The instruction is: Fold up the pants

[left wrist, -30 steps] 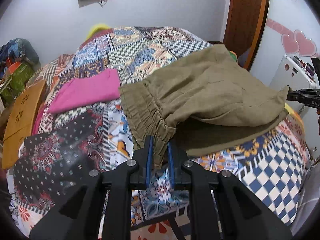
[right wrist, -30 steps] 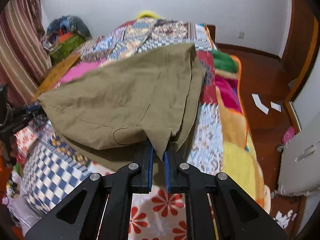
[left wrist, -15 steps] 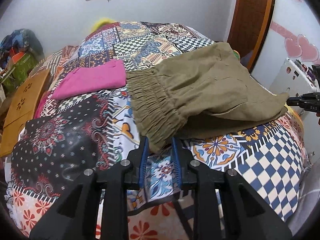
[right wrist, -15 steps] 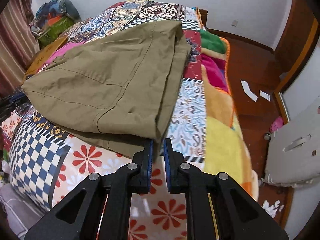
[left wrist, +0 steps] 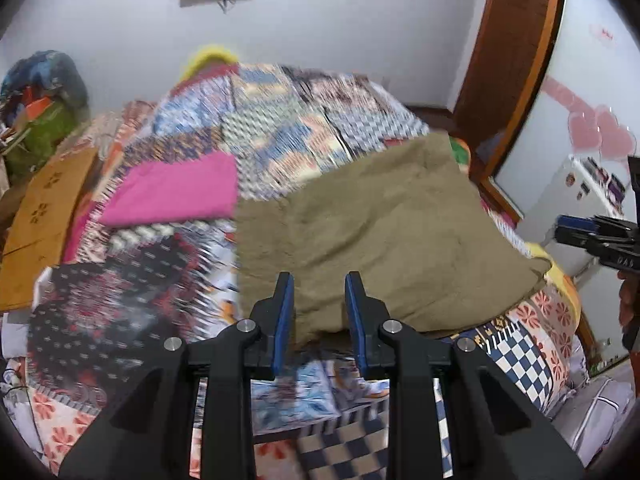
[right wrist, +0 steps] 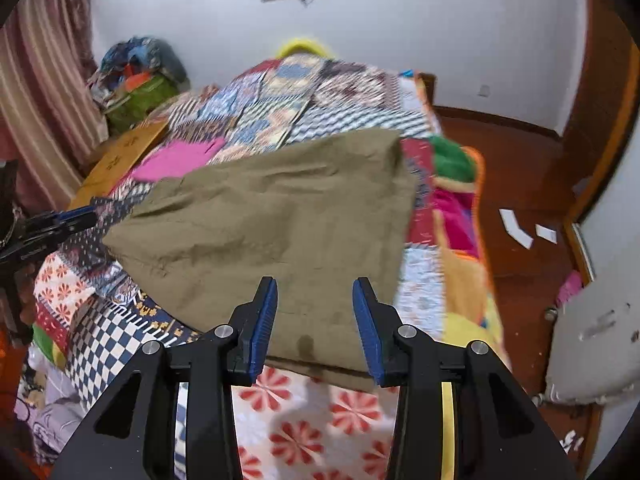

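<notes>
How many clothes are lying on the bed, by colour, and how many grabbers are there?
Olive pants: 1
Pink folded cloth: 1
Grippers: 2, the left gripper and the right gripper, both open
Total: 4

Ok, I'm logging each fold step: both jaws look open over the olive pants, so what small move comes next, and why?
Probably draw both grippers back to re-grasp for the next fold. The left gripper and right gripper stand open, gripping nothing, and the olive pants lie doubled over on the patchwork quilt, so this fold looks finished.
</notes>
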